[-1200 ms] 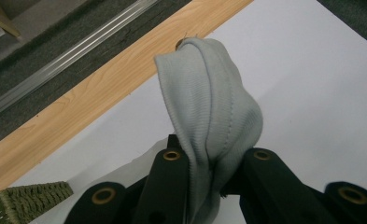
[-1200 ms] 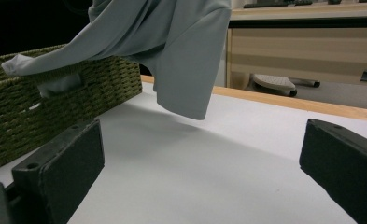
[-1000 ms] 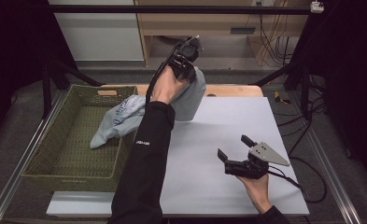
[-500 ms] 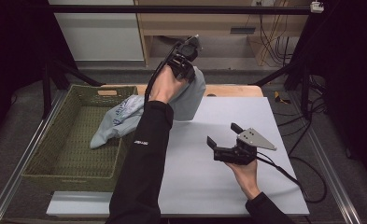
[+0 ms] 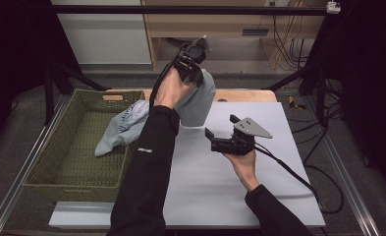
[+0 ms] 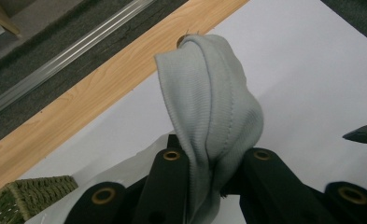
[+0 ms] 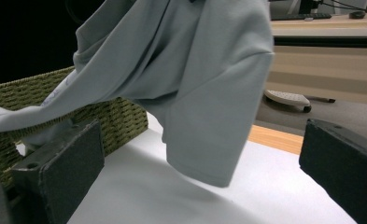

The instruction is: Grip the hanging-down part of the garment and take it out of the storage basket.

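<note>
A person sits at a white worktop [image 5: 239,196] with a two-jaw gripper in each hand. In the high view, the left gripper [image 5: 193,66] is raised in the upper centre of the frame, at the end of an arm in a black sleeve [image 5: 149,172]. Its jaws are clamped on a pale grey-blue garment [image 5: 200,101], which hangs down from it. The lower edge of the cloth reaches the white surface just right of the sleeve, while the rest trails left behind the arm and into a green woven basket [image 5: 63,162] at centre left, where a lighter patterned part lies over the basket's right wall.

In the left gripper view, a thick fold of ribbed grey cloth [image 6: 214,121] rises from between the two black jaws at the bottom centre, pinched tight, with the white worktop and its wooden edge [image 6: 102,88] behind.

The right gripper [image 5: 216,135] sits in the centre of the high view, held low above the worktop and pointing left toward the hanging cloth, just beside it but apart. Its jaws stand wide and hold nothing. In the right gripper view, the two dark jaws frame the lower left and lower right corners, and the garment [image 7: 195,93] hangs between them further off, with the basket [image 7: 120,121] behind at left
</note>
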`<state>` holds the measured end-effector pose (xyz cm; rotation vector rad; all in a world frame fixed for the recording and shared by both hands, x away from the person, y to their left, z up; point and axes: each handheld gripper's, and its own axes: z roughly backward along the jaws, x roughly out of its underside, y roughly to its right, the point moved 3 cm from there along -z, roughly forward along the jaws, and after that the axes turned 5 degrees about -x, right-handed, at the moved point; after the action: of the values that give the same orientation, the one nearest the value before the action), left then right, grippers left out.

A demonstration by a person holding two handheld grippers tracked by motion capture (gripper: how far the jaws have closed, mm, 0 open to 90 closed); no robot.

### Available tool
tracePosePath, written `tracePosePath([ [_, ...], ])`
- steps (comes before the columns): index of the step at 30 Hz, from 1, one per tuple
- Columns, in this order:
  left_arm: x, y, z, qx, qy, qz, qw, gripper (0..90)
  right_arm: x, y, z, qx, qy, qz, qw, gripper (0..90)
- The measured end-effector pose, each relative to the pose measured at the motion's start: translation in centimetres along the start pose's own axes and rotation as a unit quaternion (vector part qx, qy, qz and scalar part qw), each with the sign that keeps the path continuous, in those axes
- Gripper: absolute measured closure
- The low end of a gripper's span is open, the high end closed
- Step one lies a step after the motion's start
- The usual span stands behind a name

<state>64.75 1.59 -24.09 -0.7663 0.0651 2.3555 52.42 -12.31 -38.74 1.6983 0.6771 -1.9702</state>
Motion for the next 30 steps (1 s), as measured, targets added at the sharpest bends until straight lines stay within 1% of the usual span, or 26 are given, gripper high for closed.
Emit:
tracePosePath([
  [1, 0.0, 0.0, 0.1, 0.001, 0.001, 0.001, 1.0, 82.0, -0.1, -0.1, -0.3, 0.002, -0.002, 0.005, 1.0, 0.4],
  [2, 0.0, 0.0, 0.1, 0.001, 0.003, 0.003, 1.0, 82.0, -0.2, -0.3, -0.7, -0.001, -0.002, 0.003, 1.0, 0.4],
  [3, 0.0, 0.0, 0.2, 0.004, 0.003, 0.002, 1.0, 82.0, -0.3, -0.3, -1.1, -0.004, -0.001, 0.008, 1.0, 0.4],
  [4, 0.0, -0.1, 0.3, 0.004, 0.003, 0.003, 1.0, 82.0, -0.5, -0.6, -1.4, -0.006, -0.001, 0.002, 1.0, 0.4],
  [6, 0.1, -0.1, 0.2, 0.005, 0.001, 0.002, 1.0, 82.0, -0.7, -0.8, -2.1, -0.008, -0.002, 0.01, 0.9999, 0.4],
  [10, 0.1, -0.2, 0.3, 0.005, 0.002, 0.001, 1.0, 82.1, -1.3, -1.3, -3.7, -0.016, 0.001, 0.013, 0.9998, 0.5],
  [11, 0.1, -0.2, 0.3, 0.004, 0.002, 0.001, 1.0, 82.0, -1.3, -1.4, -3.9, -0.015, -0.005, 0.013, 0.9998, 0.5],
  [12, 0.1, -0.3, 0.3, 0.004, 0.0, -0.002, 1.0, 82.0, -1.4, -1.4, -4.3, -0.015, 0.0, 0.02, 0.9997, 0.5],
  [13, 0.1, -0.2, 0.3, 0.005, 0.002, 0.001, 1.0, 82.0, -1.4, -1.5, -4.7, -0.017, -0.002, 0.016, 0.9997, 0.5],
  [14, 0.1, -0.2, 0.3, 0.006, 0.002, 0.0, 1.0, 82.0, -1.4, -1.6, -5.0, -0.016, -0.002, 0.018, 0.9997, 0.5],
  [15, 0.1, -0.2, 0.3, 0.004, 0.004, 0.003, 1.0, 82.0, -1.4, -1.6, -5.4, -0.017, -0.001, 0.015, 0.9997, 0.5],
  [16, 0.1, -0.3, 0.3, 0.006, 0.001, -0.002, 1.0, 82.0, -1.4, -1.7, -5.7, -0.018, -0.001, 0.01, 0.9998, 0.5],
  [18, 0.2, -0.4, 0.3, 0.006, 0.001, -0.003, 1.0, 82.0, -1.3, -1.8, -6.3, -0.018, -0.003, 0.01, 0.9998, 0.5],
  [19, 0.2, -0.4, 0.3, 0.005, 0.004, 0.001, 1.0, 82.0, -1.2, -1.9, -6.6, -0.021, -0.002, 0.013, 0.9997, 0.4],
  [20, 0.2, -0.4, 0.4, 0.005, 0.004, -0.001, 1.0, 82.0, -1.2, -2.0, -6.9, -0.02, -0.002, 0.01, 0.9997, 0.4],
  [21, 0.3, -0.5, 0.5, 0.005, 0.001, -0.002, 1.0, 82.0, -1.2, -2.0, -7.1, -0.019, -0.007, 0.013, 0.9997, 0.5],
  [22, 0.3, -0.5, 0.5, 0.005, 0.002, 0.0, 1.0, 82.0, -1.1, -1.9, -7.5, -0.019, -0.006, 0.021, 0.9996, 0.5],
  [23, 0.3, -0.5, 0.6, 0.005, 0.003, -0.001, 1.0, 82.0, -1.1, -2.1, -7.7, -0.022, -0.012, 0.009, 0.9997, 0.6],
  [24, 0.2, -0.5, 0.7, 0.004, 0.003, -0.001, 1.0, 82.0, -1.1, -2.2, -8.1, -0.022, -0.014, 0.015, 0.9996, 0.6],
  [25, 0.2, -0.4, 0.7, 0.005, 0.007, 0.002, 1.0, 82.0, -1.1, -2.3, -8.4, -0.023, -0.014, 0.015, 0.9995, 0.5],
  [26, 0.3, -0.6, 0.8, 0.004, 0.004, -0.003, 1.0, 82.0, -1.1, -2.4, -8.5, -0.024, -0.017, 0.016, 0.9994, 0.6],
  [30, 0.4, -0.8, 0.8, 0.004, 0.003, -0.001, 1.0, 82.0, -1.2, -3.0, -9.6, -0.03, -0.014, 0.012, 0.9994, 0.8],
])
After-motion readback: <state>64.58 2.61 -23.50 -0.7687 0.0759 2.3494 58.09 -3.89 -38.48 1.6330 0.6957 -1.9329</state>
